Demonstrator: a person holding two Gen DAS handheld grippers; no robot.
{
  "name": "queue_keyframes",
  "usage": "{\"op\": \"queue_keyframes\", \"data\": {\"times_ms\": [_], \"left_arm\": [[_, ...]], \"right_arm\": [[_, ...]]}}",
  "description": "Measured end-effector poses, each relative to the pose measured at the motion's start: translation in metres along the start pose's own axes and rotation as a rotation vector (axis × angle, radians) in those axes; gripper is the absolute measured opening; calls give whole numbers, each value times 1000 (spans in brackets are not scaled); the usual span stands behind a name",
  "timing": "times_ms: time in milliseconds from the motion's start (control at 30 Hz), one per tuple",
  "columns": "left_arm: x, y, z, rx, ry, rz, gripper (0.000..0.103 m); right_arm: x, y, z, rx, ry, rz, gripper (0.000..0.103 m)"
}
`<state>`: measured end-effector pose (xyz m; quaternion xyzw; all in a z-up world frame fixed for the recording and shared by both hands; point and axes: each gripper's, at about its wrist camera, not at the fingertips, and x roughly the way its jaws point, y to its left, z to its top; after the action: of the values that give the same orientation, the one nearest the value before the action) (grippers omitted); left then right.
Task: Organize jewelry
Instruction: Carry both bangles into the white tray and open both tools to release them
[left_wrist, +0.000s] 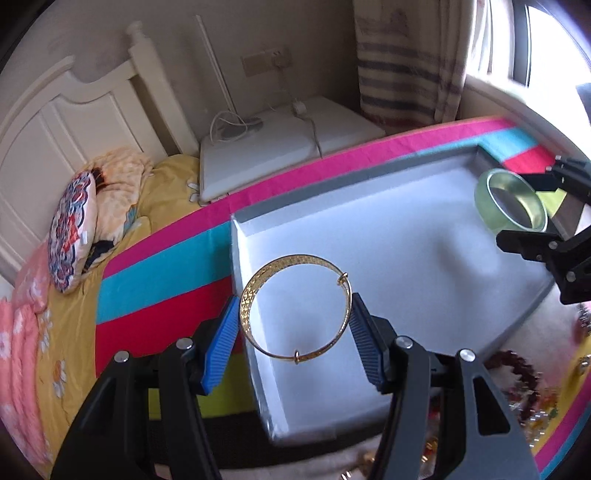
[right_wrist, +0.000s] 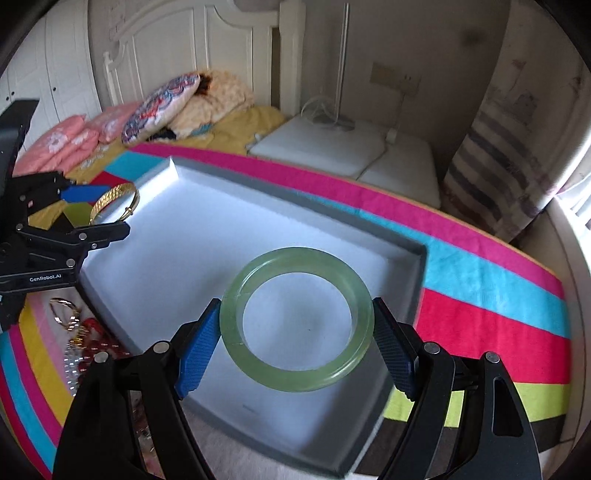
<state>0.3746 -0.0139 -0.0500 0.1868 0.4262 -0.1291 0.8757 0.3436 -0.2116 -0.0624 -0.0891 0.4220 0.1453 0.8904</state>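
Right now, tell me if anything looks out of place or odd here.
Nothing looks damaged or spilled. The left gripper holds a gold bangle and the right gripper a green jade bangle, both over the grey tray. A loose heap of jewelry lies on the striped cloth beside the tray.

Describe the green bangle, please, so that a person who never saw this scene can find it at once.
Find the shallow grey tray lying on the striped cloth. Above its inner floor, the right gripper holds a thick, smooth, pale green bangle between its blue pads. The other held ring, the gold bangle in the left gripper, is thin and patterned.
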Motion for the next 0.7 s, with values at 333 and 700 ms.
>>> {"op": "queue_keyframes", "data": {"times_ms": [333,700], "left_arm": [[22,-4,5,63,49,-70,72],[-2,-13,-29,-128,104,-153,66]], "right_arm": [[16,-11,1,75,39,36,80],[12,5,-15,-152,65,13,82]]}}
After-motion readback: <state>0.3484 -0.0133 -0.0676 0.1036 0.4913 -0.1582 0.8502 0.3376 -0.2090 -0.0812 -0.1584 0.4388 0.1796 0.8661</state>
